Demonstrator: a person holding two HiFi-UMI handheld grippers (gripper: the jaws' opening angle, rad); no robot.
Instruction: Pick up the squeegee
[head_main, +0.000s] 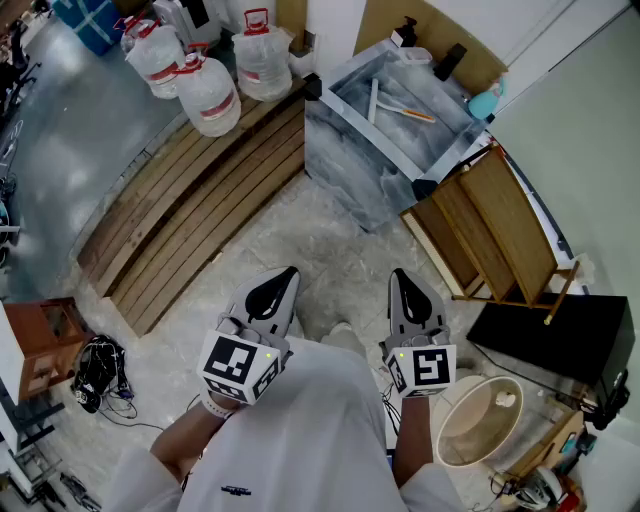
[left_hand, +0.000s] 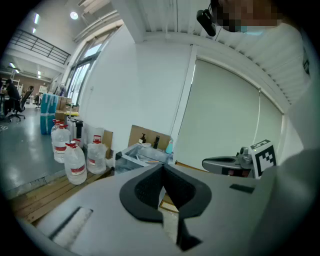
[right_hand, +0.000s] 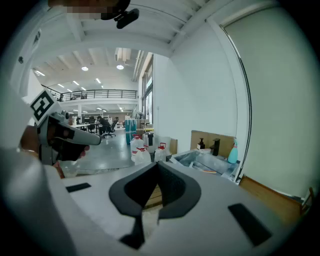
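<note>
Plainly, the squeegee (head_main: 373, 100) is near neither hand. It lies in the sink (head_main: 345, 160), well ahead of me across the floor and a little to my right. I take it to be the pale bar there. An orange-tipped stick (head_main: 412, 113) lies just beside it, and from here I cannot be sure which is which.

The bar's long axis runs almost straight away from me, its far end leaning slightly right. I cannot tell which end is the blade. The stick lies crosswise, orange end to the right.

My right hand-held gripper (head_main: 403, 282) sits more directly in line with the sink than my left hand-held gripper (head_main: 284, 280), so I judge the right one nearer. Both are close to my body, jaws together with nothing between them, pointing forward and slightly down. I reckon I must step up to the sink, spread the right jaws and close them across the bar's width.
</note>
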